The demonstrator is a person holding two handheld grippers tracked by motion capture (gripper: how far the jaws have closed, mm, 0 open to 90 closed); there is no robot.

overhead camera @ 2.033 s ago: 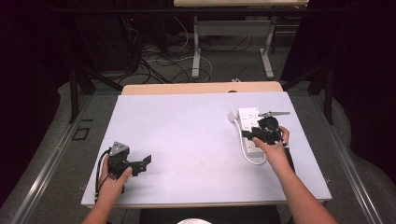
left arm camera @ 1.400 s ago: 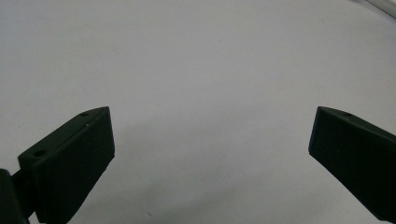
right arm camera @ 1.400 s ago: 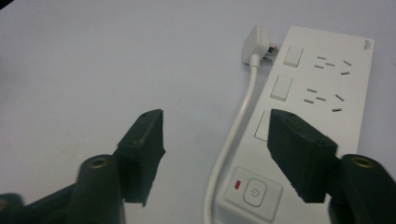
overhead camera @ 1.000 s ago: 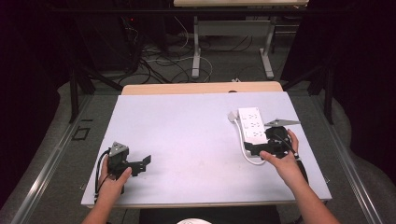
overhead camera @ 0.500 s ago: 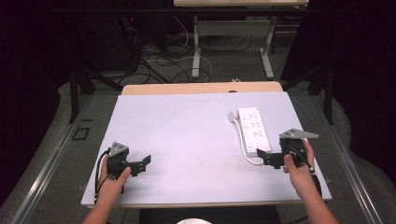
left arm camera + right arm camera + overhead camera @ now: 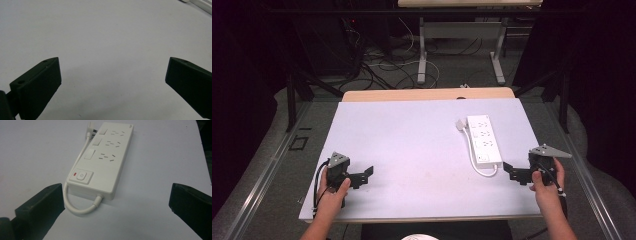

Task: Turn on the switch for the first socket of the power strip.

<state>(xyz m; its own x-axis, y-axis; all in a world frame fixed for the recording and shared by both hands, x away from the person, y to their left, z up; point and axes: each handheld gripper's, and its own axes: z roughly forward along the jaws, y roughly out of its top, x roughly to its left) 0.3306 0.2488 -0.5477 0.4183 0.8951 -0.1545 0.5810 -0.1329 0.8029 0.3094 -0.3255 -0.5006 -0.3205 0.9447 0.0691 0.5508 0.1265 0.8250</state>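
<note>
A: What does the high view show? 
B: One white table (image 6: 412, 150), one white power strip (image 6: 484, 139) lying flat on its right half, and two hand-held grippers. The left gripper (image 6: 362, 176) sits near the table's front-left corner, well apart from the strip. The right gripper (image 6: 512, 173) sits near the front-right edge, just beside the strip's near end but not touching it.

A: What does the right gripper view add? 
B: Detail on the power strip (image 6: 102, 162): one power button (image 6: 80, 175) with a red mark beside it at the near end, three socket groups in a row, and three blank rectangular covers alongside them. One white cord (image 6: 77, 202) loops out of the near end, runs along the strip's side and ends in one plug (image 6: 90, 127) at the far end. The two black jaws stand wide apart, with the strip ahead of them, between them in the frame, and nothing clamped.

A: And the left gripper view? 
B: Two black jaws spread wide over bare table (image 6: 105, 50), holding nothing; a sliver of the white strip (image 6: 200, 3) sits at the upper right corner.
</note>
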